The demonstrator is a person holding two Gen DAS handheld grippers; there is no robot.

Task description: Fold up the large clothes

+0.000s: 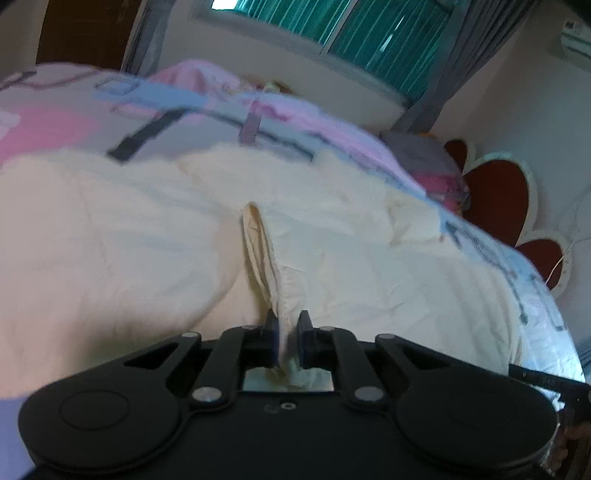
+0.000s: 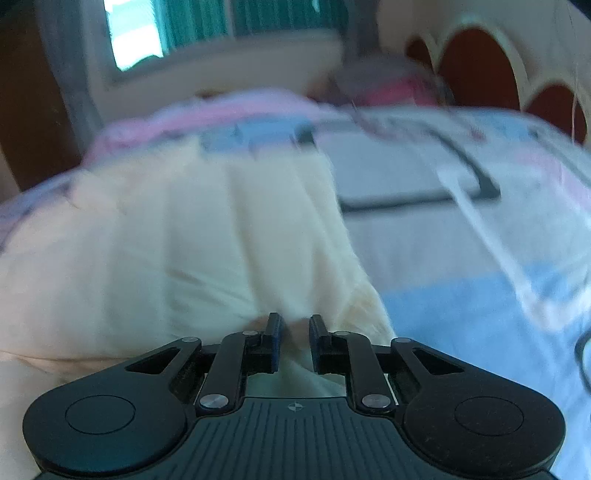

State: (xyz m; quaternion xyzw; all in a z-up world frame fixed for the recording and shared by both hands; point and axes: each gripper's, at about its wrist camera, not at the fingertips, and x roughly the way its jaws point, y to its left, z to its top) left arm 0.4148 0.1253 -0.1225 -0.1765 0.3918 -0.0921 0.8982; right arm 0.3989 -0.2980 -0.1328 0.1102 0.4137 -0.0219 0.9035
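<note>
A large cream garment [image 1: 122,229] lies spread over a bed. My left gripper [image 1: 288,323] is shut on a raised fold of its hem, which stands up as a ridge [image 1: 258,251] running away from the fingers. In the right wrist view the same cream garment [image 2: 177,236] fills the left half, with its edge running down to my right gripper [image 2: 295,326]. The right gripper's jaws are close together with cream cloth between them. That view is blurred.
The bed has a pink, blue and white patterned sheet [image 1: 258,110] [image 2: 461,295]. A red and white scalloped headboard [image 1: 498,195] stands at the right. A window with green blinds [image 1: 351,26] and grey curtains is behind. A dark cable [image 2: 583,354] lies at the right edge.
</note>
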